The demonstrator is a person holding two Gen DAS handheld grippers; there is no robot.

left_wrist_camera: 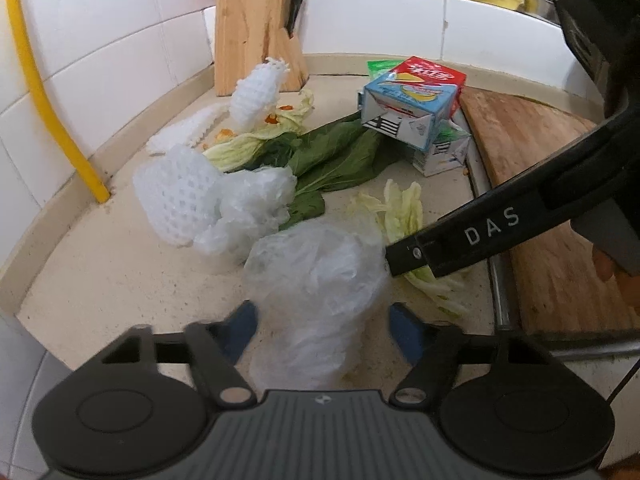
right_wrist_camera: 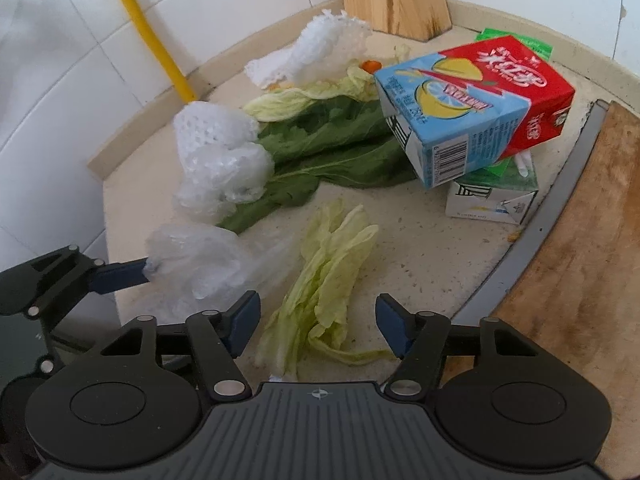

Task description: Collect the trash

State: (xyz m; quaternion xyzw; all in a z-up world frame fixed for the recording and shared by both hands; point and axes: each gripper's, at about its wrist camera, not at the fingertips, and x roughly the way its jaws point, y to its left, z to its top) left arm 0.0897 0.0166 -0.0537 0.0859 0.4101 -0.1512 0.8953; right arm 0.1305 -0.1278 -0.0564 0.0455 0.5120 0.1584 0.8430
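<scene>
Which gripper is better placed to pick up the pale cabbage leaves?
Right. The right gripper has open jaws straddling the pale cabbage leaves; the left gripper straddles the clear plastic bag.

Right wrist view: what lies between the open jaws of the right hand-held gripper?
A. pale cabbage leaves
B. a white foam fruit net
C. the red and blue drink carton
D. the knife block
A: the pale cabbage leaves lie on the counter between the fingers of the right hand-held gripper, whose pads stand clear of them on both sides.
</scene>
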